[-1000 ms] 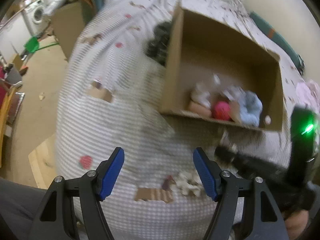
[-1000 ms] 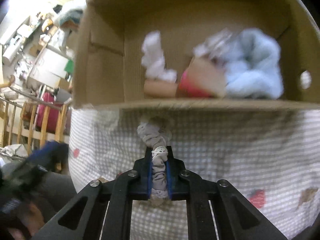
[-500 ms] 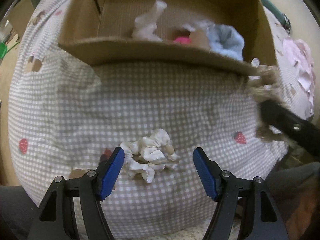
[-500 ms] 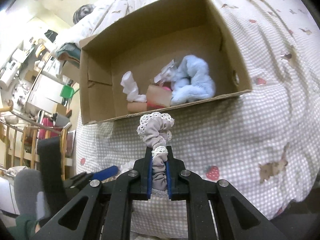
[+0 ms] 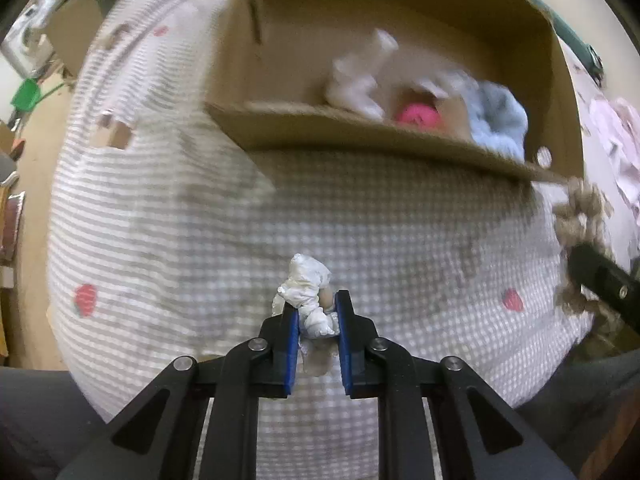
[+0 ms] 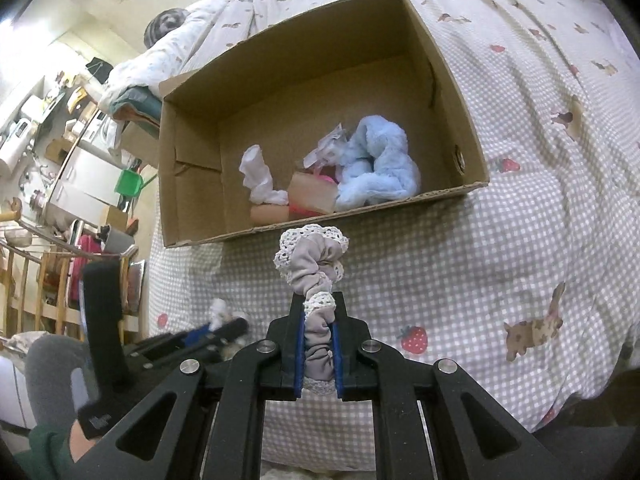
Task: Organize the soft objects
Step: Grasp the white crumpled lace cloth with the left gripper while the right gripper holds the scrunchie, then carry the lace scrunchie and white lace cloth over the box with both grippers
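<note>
My left gripper (image 5: pixel 317 312) is shut on a white scrunchie (image 5: pixel 306 286) just above the checked bedspread (image 5: pixel 200 240). My right gripper (image 6: pixel 319 320) is shut on a grey lace-trimmed scrunchie (image 6: pixel 314 256), held up in front of an open cardboard box (image 6: pixel 192 184). The box also shows in the left wrist view (image 5: pixel 360 136). Inside it lie a pale blue fluffy scrunchie (image 6: pixel 380 168), a white cloth piece (image 6: pixel 260 176), a pink item (image 5: pixel 418 114) and a tan card (image 6: pixel 312 196). The right gripper with its scrunchie shows at the right edge of the left view (image 5: pixel 580 220).
The bed is covered in a grey-checked spread with strawberry and animal prints. A pillow and folded bedding (image 6: pixel 192 40) lie behind the box. To the left beyond the bed edge are a wooden railing (image 6: pixel 36 280), a green dustpan (image 6: pixel 128 182) and cluttered shelves.
My left gripper has shut on the white scrunchie that lay between its open jaws. My right gripper, still holding the grey scrunchie, has drawn back a little from the box.
</note>
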Motion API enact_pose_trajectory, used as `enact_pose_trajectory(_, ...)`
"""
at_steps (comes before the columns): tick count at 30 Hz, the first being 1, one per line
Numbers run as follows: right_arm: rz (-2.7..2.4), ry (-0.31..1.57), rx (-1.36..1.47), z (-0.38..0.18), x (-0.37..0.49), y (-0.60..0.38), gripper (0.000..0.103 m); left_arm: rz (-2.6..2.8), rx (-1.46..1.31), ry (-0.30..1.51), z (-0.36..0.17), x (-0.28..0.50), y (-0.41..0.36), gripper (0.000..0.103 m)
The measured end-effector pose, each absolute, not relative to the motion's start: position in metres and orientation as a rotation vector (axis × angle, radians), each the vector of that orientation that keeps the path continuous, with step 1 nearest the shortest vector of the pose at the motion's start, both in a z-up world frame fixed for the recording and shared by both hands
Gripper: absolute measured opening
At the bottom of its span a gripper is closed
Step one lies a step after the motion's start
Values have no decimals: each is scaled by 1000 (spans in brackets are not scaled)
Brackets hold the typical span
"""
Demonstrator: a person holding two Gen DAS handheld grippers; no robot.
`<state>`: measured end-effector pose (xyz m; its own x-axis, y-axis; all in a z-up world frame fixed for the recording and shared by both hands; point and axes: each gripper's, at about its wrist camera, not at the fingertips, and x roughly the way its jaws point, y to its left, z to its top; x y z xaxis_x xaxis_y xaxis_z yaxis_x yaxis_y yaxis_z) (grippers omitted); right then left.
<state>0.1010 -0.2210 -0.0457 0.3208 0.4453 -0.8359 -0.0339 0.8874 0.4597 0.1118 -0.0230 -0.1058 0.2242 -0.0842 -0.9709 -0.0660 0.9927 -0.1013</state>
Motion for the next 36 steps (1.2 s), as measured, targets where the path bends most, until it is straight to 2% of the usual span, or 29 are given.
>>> enact_pose_trajectory(13, 327, 1206, 384, -44, 101, -220, 13, 48, -148, 1258, -75, 93, 13, 15)
enact_pose_trajectory(26, 343, 1078, 473, 3, 98, -251, 13, -36, -105, 1030, 24, 98, 3, 15)
enact_pose_trajectory(36, 362, 1007, 491, 34, 114, -266, 13, -105, -82, 910, 74, 122, -2, 15)
